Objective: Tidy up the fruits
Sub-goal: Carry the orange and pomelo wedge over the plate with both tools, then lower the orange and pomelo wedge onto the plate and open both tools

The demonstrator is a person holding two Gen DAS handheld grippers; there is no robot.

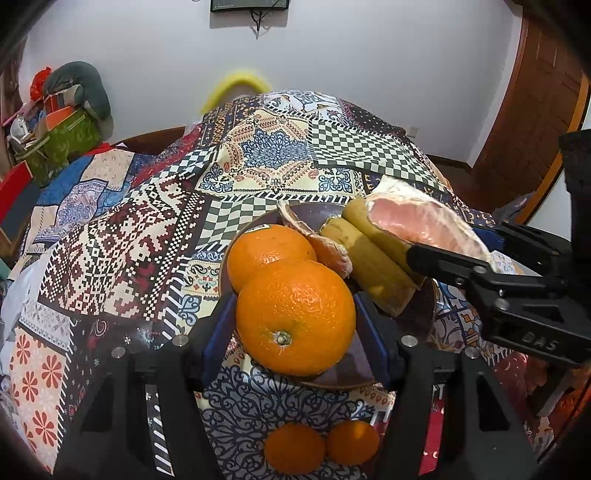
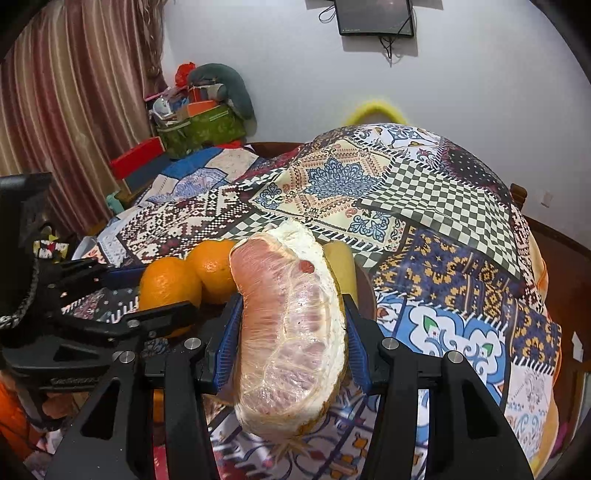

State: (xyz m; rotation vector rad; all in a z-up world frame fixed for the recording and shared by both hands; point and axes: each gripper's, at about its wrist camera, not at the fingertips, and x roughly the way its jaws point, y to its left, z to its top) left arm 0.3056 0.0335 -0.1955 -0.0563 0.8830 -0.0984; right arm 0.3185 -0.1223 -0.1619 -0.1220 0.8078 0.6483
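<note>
The left claw grips a large orange between its blue pads, held above the near rim of a dark plate on a table draped in a patchwork-print cloth. A second orange sits on the plate just behind it, beside a piece of peeled citrus and two yellow bananas, whose near ends are hidden behind the right claw. The right claw is clamped on a plastic-wrapped pomelo wedge, pink flesh upward; from the left wrist view the wedge hangs over the bananas at the plate's far right side. Whether it touches them cannot be made out. Most of the plate is covered by fruit and claws (only slivers of its rim and floor show). Two small oranges lie on the cloth near the bottom edge of the left wrist view, partly cut off by the claw's black frame.

The cloth bulges over the table's far end, where a blurred yellow object peeks above it, its nature unclear. Beyond stands a white wall with a dark screen and dangling cable, a wooden door at right, striped curtains at left, and a green bag heaped with clutter in the corner.
</note>
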